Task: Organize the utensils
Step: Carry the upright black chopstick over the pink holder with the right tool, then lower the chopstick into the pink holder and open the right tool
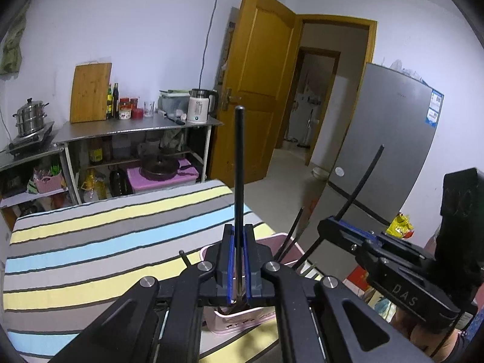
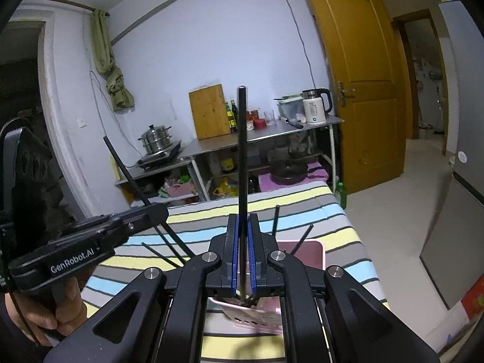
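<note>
My left gripper (image 1: 239, 233) is shut on a black-handled utensil (image 1: 239, 163) that stands upright, its metal head down in a pink basket (image 1: 242, 320). My right gripper (image 2: 243, 220) is shut on another black-handled utensil (image 2: 242, 151), also upright over the pink basket (image 2: 314, 257). Each gripper shows in the other view: the right one (image 1: 335, 225) with its slanting handle (image 1: 363, 175), the left one (image 2: 160, 210) with its handle (image 2: 127, 172). Several more black handles (image 2: 275, 220) stick out of the basket.
The basket sits on a striped cloth (image 1: 106, 242) over a table. Behind are steel shelves (image 1: 136, 130) with a steamer pot (image 1: 30, 118), cutting board (image 1: 90, 92), bottles and a kettle (image 1: 199, 106). An open yellow door (image 1: 257, 90) and a grey fridge (image 1: 393, 139) stand to the right.
</note>
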A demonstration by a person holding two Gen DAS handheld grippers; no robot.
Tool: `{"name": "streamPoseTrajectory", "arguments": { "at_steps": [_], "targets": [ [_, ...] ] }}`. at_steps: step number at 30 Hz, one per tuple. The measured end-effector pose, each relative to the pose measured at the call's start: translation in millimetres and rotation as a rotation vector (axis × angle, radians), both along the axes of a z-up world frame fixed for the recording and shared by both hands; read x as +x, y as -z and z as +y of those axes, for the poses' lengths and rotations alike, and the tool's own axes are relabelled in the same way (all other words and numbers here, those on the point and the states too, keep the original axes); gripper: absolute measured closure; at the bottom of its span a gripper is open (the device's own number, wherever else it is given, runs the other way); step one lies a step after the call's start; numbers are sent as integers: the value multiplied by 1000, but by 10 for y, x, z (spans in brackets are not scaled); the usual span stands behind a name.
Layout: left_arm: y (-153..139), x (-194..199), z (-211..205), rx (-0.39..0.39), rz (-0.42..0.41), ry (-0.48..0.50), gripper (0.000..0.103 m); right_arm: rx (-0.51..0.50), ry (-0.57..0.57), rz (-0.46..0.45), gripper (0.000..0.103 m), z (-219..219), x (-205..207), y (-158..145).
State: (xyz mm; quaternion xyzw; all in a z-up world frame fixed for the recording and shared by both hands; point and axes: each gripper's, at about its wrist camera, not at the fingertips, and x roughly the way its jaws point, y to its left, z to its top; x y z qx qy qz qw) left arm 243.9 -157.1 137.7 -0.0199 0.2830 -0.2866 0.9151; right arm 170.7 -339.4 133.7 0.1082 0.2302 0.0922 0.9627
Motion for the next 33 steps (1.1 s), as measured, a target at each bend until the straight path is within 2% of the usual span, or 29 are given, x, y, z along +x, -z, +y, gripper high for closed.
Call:
{"name": "streamPoseTrajectory", "arguments": {
  "at_steps": [8, 27, 30, 33],
  "targets": [
    [224, 41, -97, 23, 37, 17, 98, -21, -3, 20, 98, 28, 56, 132],
    [678, 134, -117, 77, 128, 26, 98, -58, -31, 141, 97, 132, 137, 583],
    [663, 132, -101, 73, 130, 25, 96, -62, -23, 149, 96, 117, 122, 588],
    [619, 96, -66, 56, 119, 25, 88, -67, -10, 134, 91, 112, 84, 541]
  ]
}}
